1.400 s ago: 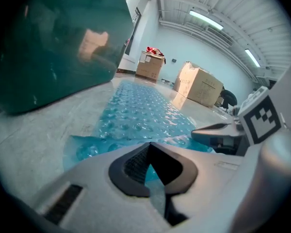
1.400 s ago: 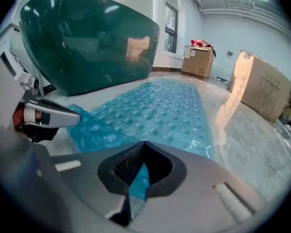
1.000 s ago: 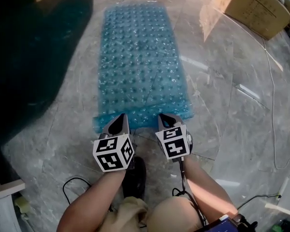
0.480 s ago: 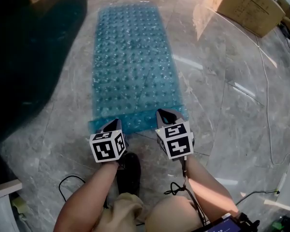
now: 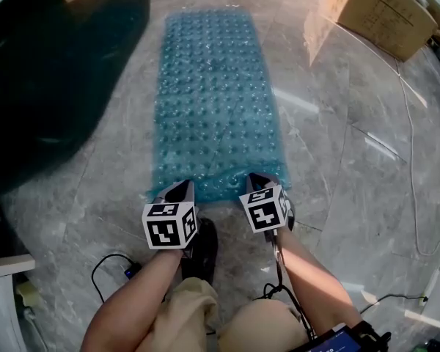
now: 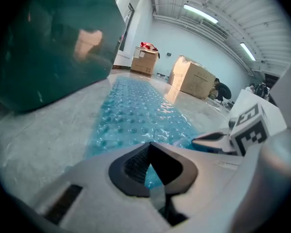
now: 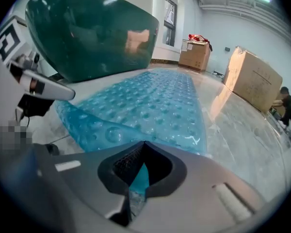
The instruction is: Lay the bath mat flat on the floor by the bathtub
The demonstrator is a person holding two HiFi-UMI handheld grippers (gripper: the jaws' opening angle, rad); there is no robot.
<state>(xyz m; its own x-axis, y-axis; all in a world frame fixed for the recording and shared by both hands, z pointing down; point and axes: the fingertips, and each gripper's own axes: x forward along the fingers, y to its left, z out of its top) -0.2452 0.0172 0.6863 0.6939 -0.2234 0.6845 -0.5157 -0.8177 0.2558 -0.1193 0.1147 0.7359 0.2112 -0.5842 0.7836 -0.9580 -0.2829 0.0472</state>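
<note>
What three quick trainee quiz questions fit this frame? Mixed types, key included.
1. True or false: the left gripper and the right gripper are both shut on the near edge of the bath mat.
2. In the head view, the bathtub lies on which side of the mat? A) left B) right C) beyond its far end
3. Short answer: which end of the mat is lifted off the floor?
Key: 1 true; 2 A; 3 the near end, at the grippers.
</note>
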